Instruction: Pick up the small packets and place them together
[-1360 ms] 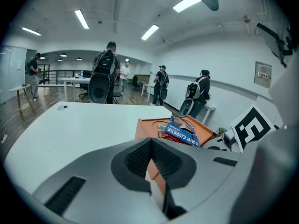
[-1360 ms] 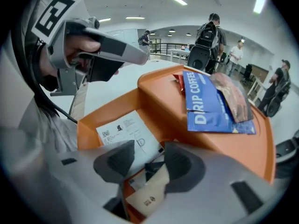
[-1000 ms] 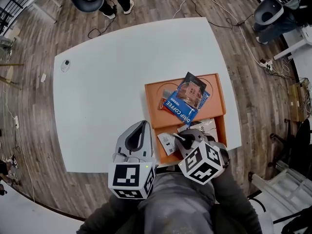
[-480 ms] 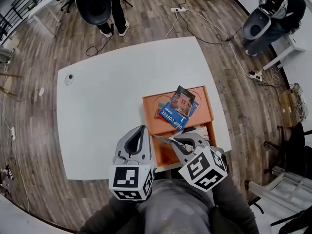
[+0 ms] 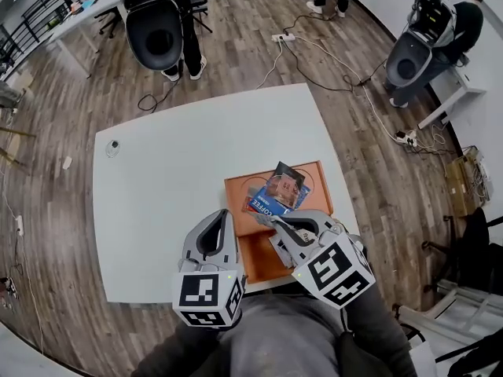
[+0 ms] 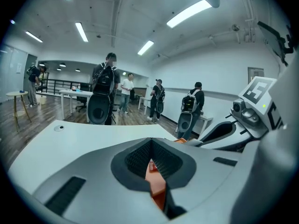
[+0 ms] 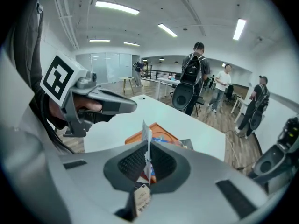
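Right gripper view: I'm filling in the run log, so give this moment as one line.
right gripper: shut on small packet | left gripper: shut, empty | orange tray: blue drip-coffee packet inside

Small white packet: thin and flat, standing on edge, clamped between the closed jaws of the right gripper, with its upper edge protruding past the jaw tips. Blue drip-coffee packet: lies flat just ahead of that gripper, overlapping a dark packet.

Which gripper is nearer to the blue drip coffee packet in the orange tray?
Right. The right gripper hangs just short of the blue packet; the left gripper is beside the tray, farther off.
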Tool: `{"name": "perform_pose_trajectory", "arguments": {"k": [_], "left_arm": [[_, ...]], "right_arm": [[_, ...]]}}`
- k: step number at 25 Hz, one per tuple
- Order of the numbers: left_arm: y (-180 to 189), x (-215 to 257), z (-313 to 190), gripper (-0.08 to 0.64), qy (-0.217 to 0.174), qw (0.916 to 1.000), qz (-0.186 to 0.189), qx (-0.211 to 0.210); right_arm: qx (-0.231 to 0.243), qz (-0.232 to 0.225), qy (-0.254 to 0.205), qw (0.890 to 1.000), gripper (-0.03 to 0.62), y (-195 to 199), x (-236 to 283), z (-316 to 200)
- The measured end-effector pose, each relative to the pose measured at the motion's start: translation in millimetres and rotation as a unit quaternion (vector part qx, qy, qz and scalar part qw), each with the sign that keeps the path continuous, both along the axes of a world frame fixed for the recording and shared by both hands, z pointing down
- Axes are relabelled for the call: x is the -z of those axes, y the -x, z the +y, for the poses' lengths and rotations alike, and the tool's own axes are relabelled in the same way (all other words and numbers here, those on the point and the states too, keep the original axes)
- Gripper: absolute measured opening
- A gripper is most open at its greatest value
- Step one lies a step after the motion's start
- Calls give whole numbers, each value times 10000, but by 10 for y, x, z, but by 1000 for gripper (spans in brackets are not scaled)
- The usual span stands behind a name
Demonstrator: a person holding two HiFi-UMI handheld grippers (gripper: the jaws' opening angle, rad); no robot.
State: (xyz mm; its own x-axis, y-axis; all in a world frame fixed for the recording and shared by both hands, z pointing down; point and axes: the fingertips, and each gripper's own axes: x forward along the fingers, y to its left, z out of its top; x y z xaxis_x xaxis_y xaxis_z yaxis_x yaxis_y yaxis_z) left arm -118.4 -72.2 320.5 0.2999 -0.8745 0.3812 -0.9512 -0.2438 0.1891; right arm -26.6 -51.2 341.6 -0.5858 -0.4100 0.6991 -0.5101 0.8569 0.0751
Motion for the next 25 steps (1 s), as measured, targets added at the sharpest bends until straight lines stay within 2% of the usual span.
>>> {"name": "perform_pose_trajectory", "arguments": {"k": [9,15,25], "left_arm": [[-52,-82,-206,-3,172,9996,-108,197],[-58,-246,-323,-3,477,9978,-215,411],[-94,-375,-391,-3,664,9957,-275,581]], "right_arm": [[-269,-273,61,9992,15,-211,-60,-466],[-484,-268,233,9982,19,-382,-270,-765],[-724,-23,75,9973,172,-511,-498,-1018]]}}
